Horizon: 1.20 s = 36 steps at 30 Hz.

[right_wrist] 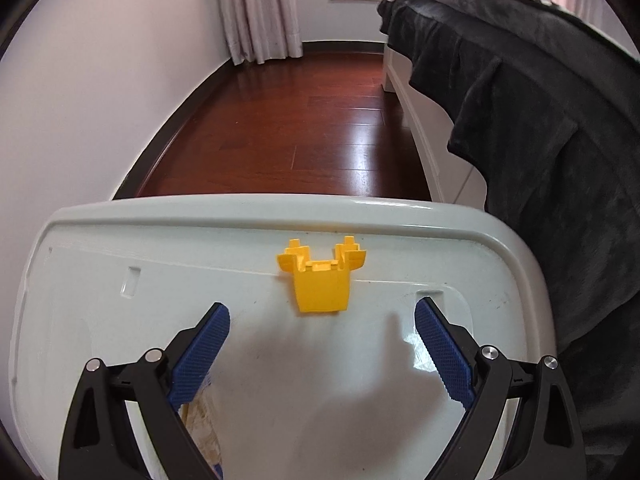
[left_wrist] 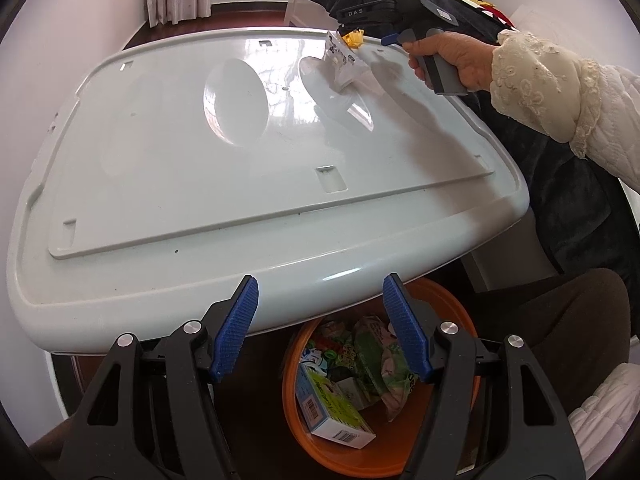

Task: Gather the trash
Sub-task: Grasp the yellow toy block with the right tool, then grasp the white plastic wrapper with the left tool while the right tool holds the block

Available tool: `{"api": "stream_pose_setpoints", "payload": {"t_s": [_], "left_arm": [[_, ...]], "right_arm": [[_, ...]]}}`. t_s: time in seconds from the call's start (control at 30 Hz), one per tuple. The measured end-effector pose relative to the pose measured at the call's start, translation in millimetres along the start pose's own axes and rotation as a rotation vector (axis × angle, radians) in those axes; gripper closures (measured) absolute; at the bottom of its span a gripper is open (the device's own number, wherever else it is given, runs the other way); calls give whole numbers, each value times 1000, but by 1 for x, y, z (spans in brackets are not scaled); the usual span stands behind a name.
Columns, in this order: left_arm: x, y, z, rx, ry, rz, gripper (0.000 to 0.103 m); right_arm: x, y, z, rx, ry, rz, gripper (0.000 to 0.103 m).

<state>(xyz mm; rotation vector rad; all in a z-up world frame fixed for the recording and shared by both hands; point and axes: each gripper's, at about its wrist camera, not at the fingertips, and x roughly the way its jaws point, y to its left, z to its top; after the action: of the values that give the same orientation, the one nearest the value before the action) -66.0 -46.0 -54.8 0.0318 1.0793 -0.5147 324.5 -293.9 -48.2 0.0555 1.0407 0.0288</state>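
My left gripper is open and empty, over the near edge of the pale table, above an orange bin on the floor that holds a small carton and crumpled wrappers. My right gripper is open above the table's far end. A yellow plastic piece lies just ahead of its fingertips. In the left wrist view the right gripper hovers by a clear plastic wrapper and the yellow piece. A beige wrapper shows under the right gripper's left finger.
A bed draped with a dark blanket runs along the table's right side. Dark wood floor lies beyond the table, with curtains and a white wall at the left.
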Motion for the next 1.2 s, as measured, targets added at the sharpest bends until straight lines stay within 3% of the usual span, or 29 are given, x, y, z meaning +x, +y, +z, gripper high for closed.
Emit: {"api": "stream_pose_setpoints", "payload": {"t_s": [0.37, 0.63, 0.67, 0.73, 0.8, 1.03, 1.2], "left_arm": [[7, -2, 0, 9, 20, -9, 39], [8, -4, -1, 16, 19, -10, 34], [8, -4, -1, 19, 19, -9, 34], [8, -4, -1, 20, 20, -8, 34], [8, -4, 0, 19, 18, -10, 34], [7, -5, -1, 30, 13, -2, 34], [3, -10, 0, 40, 0, -3, 34]], "right_arm": [[16, 3, 7, -8, 8, -40, 11], [21, 5, 6, -26, -12, -48, 20], [21, 5, 6, -27, -16, -48, 22], [18, 4, 6, -25, -35, -48, 37], [16, 4, 7, -23, -39, -42, 58], [13, -1, 6, -18, -38, -31, 58], [-13, 0, -1, -35, -62, -25, 58]]}}
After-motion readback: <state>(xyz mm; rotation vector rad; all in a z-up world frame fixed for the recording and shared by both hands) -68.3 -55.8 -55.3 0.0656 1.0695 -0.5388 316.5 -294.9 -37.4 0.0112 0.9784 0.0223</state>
